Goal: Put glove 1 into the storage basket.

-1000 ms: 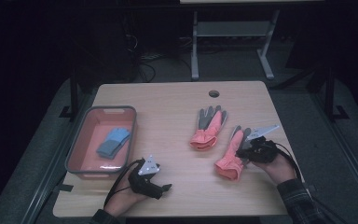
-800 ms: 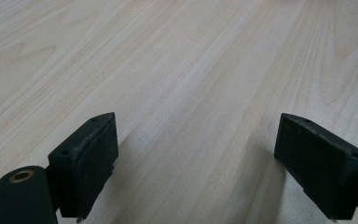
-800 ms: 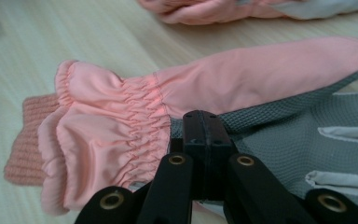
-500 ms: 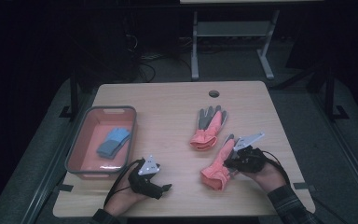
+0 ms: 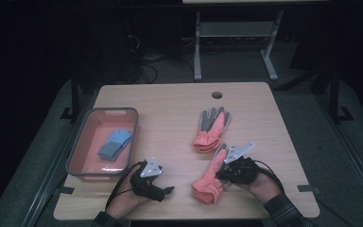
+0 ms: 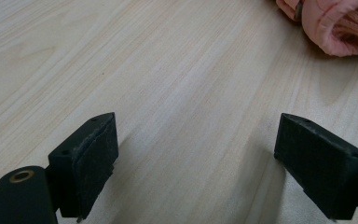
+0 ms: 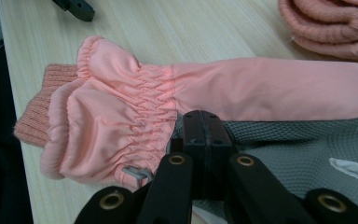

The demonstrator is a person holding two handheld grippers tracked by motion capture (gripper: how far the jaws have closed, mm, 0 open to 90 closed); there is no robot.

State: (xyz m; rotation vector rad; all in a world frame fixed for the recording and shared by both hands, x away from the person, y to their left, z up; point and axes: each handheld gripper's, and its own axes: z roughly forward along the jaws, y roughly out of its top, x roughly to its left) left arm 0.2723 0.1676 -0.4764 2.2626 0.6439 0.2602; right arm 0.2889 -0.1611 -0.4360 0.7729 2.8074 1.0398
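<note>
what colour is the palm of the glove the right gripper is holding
Grey mesh on the glove, whose back is salmon pink; right gripper view shows it best.

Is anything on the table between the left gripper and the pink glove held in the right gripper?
No. In the high view, bare wood separates the left gripper from the pink glove; the left gripper view shows the same.

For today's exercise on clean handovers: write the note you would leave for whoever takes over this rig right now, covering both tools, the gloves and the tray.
Right tool: shut on the near pink glove, pinching it by the palm near the gathered wrist; the glove lies angled on the table.
Left tool: open, nothing between its jaws, low over bare wood near that glove's cuff.
Second pink glove: lies flat mid-table, untouched.
Pink tray: at the table's left, holding a folded blue cloth.
Done: the near glove is gripped.
Left: probably pairing or stowing both gloves.
</note>
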